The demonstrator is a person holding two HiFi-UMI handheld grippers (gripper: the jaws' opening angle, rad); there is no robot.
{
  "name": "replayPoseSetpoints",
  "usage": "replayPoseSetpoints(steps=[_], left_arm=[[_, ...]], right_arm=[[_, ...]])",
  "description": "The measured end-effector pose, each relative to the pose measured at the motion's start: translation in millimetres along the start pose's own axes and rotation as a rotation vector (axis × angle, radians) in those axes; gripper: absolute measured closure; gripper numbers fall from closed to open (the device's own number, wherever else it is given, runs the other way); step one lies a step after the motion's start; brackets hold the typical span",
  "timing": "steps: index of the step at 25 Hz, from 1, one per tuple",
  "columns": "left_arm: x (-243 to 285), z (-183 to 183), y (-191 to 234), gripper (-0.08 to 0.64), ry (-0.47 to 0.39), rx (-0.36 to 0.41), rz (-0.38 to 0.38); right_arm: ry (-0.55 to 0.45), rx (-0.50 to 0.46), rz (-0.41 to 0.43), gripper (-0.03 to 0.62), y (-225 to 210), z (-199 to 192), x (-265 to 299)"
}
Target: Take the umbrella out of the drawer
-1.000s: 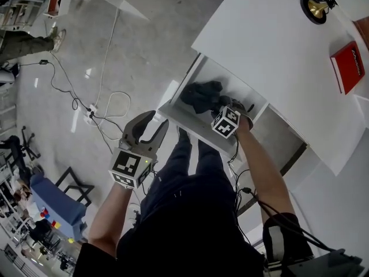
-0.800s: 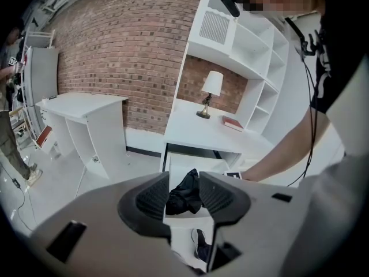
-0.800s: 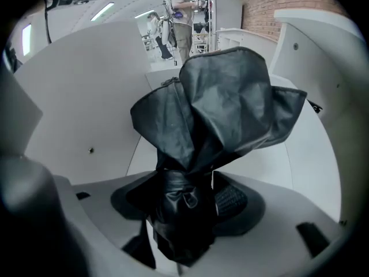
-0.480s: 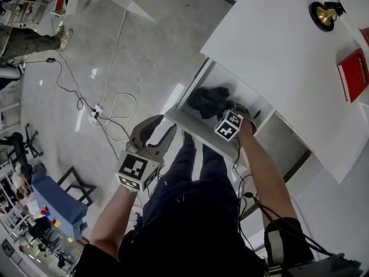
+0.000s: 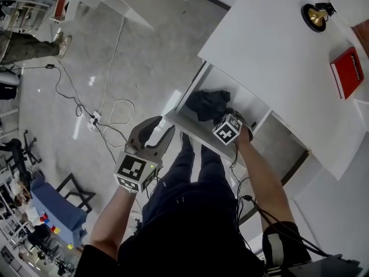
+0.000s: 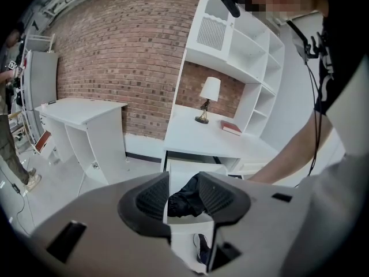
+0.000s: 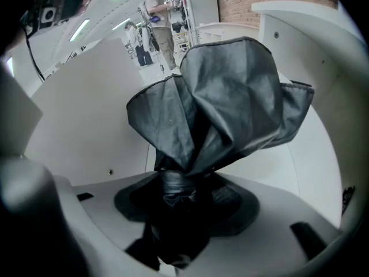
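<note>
Two grippers in view. Right gripper (image 5: pixel 229 115) reaches into the open drawer (image 5: pixel 189 122) under the white bench (image 5: pixel 271 45). Its jaws have just been closing and clamp the gathered neck of the dark umbrella (image 7: pixel 230 91), which lies inside the drawer. Left gripper (image 5: pixel 161 128) hangs over the floor, jaws apart, holding nothing.

No print is legible; the lettering on the red book (image 5: pixel 347 71) is too small to read.

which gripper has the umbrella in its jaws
The right gripper: its jaws have just been closing on the dark umbrella in the drawer. The left gripper is open and empty, outside it.
</note>
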State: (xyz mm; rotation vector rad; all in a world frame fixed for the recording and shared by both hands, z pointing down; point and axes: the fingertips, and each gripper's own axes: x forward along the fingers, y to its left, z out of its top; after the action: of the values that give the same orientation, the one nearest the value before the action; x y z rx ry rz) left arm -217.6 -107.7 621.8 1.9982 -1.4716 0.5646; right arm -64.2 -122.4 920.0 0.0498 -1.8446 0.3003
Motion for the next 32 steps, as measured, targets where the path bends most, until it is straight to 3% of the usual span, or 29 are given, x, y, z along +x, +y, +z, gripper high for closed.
replayPoseSetpoints(steps=[9,13,20,27,32], left_arm=[[-11,31,28,0.400,-0.059,0.038,0.060],[-9,54,38,0.400,-0.111,0.037,0.074],[3,83,19,0.400,-0.159,0.008,-0.010],[-5,112,1,0.400,-0.196,0.049,-0.065],[-17,124,-5,0.400,-0.217,0.033,-0.095]], right_arm=[[-0.149,0.118,-0.034,0.356,12,22,-74],[-0.221,0.157,-0.089,0.356,9,36,-123],[-0.374,0.260,-0.179,0.356,14,64,-210],[-0.501,0.403,-0.232,0.356,12,81,-277],[-0.559,0.463,-0.305,0.356,5,82,-320]])
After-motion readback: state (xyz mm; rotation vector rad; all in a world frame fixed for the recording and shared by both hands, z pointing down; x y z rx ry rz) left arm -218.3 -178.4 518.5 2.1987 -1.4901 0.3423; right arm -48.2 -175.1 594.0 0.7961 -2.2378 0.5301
